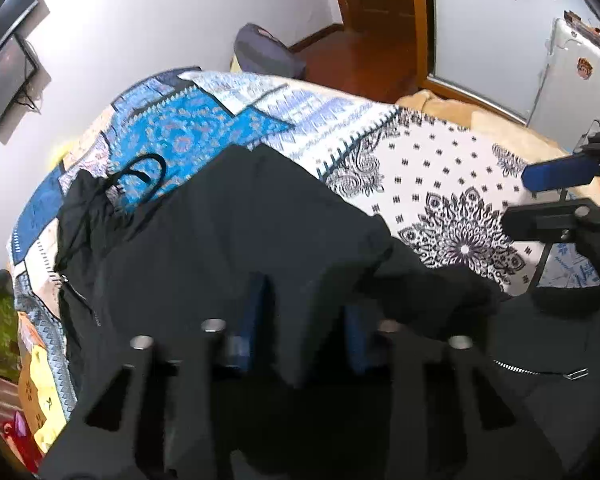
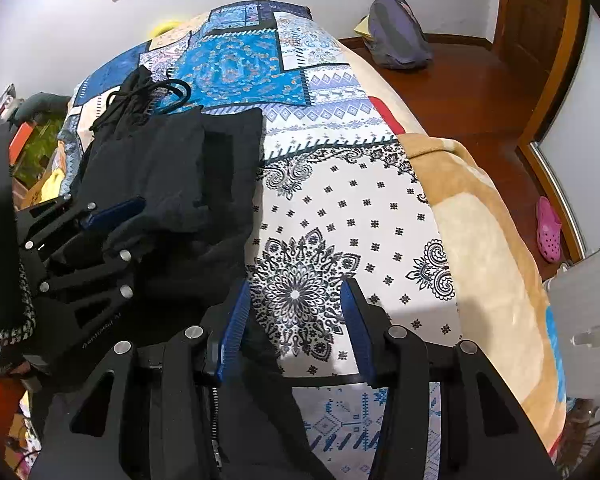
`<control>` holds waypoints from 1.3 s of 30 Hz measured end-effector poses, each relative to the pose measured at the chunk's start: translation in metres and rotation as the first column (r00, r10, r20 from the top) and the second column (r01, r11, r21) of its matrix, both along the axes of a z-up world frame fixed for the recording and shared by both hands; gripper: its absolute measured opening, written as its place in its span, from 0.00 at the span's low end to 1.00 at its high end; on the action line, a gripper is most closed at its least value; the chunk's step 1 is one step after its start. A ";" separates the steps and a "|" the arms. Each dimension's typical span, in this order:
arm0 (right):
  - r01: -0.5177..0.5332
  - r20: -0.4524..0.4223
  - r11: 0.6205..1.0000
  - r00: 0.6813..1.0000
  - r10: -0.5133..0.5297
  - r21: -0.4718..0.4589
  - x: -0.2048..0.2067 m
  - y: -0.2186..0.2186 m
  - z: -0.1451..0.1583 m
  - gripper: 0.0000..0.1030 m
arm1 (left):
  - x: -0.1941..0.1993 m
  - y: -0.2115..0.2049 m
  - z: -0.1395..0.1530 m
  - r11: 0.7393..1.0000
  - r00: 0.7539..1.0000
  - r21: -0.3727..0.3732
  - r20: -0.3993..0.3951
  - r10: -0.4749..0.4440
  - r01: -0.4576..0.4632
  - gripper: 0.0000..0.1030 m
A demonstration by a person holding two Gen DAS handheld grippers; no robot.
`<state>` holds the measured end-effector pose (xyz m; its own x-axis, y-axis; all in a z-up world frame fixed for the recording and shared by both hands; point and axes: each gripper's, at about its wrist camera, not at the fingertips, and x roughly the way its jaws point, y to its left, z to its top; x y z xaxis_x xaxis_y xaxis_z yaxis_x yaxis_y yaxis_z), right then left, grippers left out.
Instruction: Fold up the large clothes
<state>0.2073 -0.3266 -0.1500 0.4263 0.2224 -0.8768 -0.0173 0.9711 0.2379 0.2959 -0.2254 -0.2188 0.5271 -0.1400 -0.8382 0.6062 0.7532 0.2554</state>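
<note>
A large black jacket (image 1: 228,240) with a hood, drawstrings and a zipper lies on a patterned bedspread (image 1: 440,168); it also shows in the right wrist view (image 2: 172,176). My left gripper (image 1: 306,312) has its blue pads apart with a fold of the black fabric draped between them; in the right wrist view (image 2: 112,232) it sits on the jacket's near edge. My right gripper (image 2: 296,320) is open and empty above the bedspread (image 2: 340,208), just right of the jacket's zipper edge (image 2: 216,404). It shows at the right edge of the left wrist view (image 1: 560,196).
A tan blanket (image 2: 480,240) covers the bed's right side. A grey backpack (image 2: 396,36) and a pink clog (image 2: 548,228) lie on the wooden floor. A white fridge (image 1: 572,76) stands at the right. Clutter and boxes (image 2: 40,148) sit left of the bed.
</note>
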 end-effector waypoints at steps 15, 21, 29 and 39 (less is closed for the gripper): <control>-0.076 0.080 0.997 0.994 0.078 -0.031 0.016 0.051 0.034 0.42 | -0.014 0.157 0.139 0.911 0.939 -0.326 0.143 0.312 -0.253 0.04; -0.129 0.079 0.991 0.988 0.131 -0.035 0.028 0.086 0.036 0.42 | -0.035 0.216 0.148 0.879 0.900 -0.346 0.171 0.402 -0.327 0.04; -0.201 -0.009 0.978 0.980 0.200 -0.059 0.033 0.125 0.006 0.42 | -0.051 0.267 0.112 0.826 0.865 -0.367 0.100 0.492 -0.428 0.04; -0.241 -0.069 0.965 0.970 0.235 -0.101 0.024 0.143 -0.019 0.43 | -0.076 0.322 0.028 0.746 0.816 -0.345 -0.131 0.563 -0.570 0.11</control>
